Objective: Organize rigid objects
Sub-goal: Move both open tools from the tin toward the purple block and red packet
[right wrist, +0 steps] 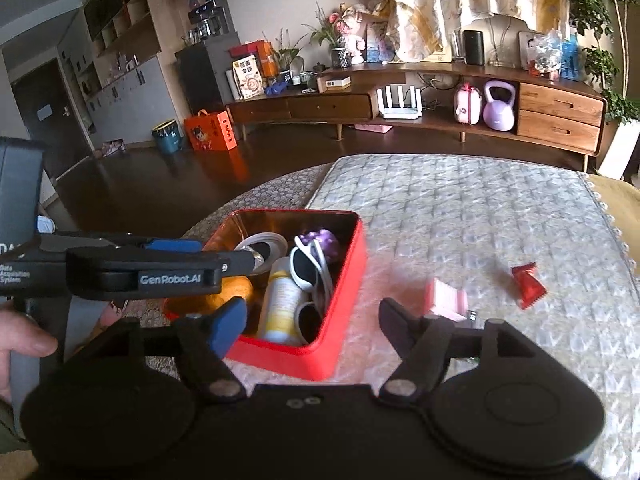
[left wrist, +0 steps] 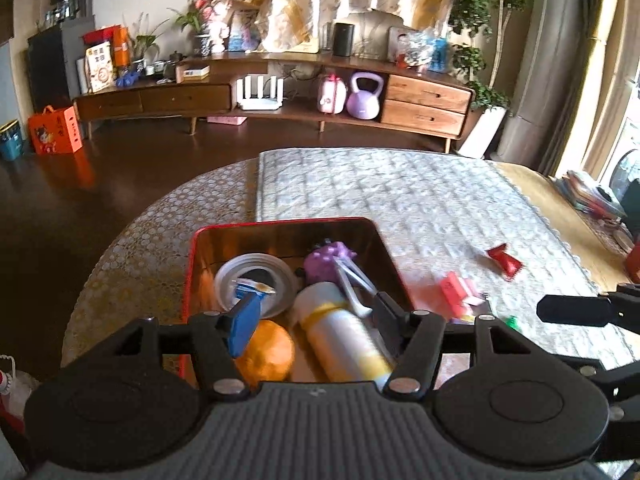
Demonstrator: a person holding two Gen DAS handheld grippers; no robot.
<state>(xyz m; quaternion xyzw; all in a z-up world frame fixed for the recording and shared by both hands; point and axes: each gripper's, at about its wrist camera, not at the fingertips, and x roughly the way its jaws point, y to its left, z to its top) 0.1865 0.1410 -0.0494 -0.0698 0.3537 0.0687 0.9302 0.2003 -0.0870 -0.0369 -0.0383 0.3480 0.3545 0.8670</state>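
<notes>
Black-and-blue hardware: left claw (left wrist: 310, 318) is released, jaws spread over the red tin (left wrist: 192, 280), nothing between them.
Right claw: the right claw (right wrist: 310, 320) is likewise released and empty, poised at the tin's near corner.
Holding hand: a hand (right wrist: 18, 344) grips the left unit's handle, at the left edge of the right wrist view.
Tin contents: white bottle (left wrist: 344, 336), orange ball (left wrist: 266, 352), white sunglasses (right wrist: 310, 270), purple toy (left wrist: 326, 258) and a round white lid (left wrist: 256, 280) lie packed together inside, apparently gathered there for tidiness.
Outside the tin: a pink box (right wrist: 446, 298) sits just right of the tin; a red packet (right wrist: 528, 284) lies further right, well apart.
Surface: quilted worktop (right wrist: 480, 208) carries the tin and both strays.
Assessment: most items appear stowed; both claws likely stand spread for the next pick, the pink box being nearest.
</notes>
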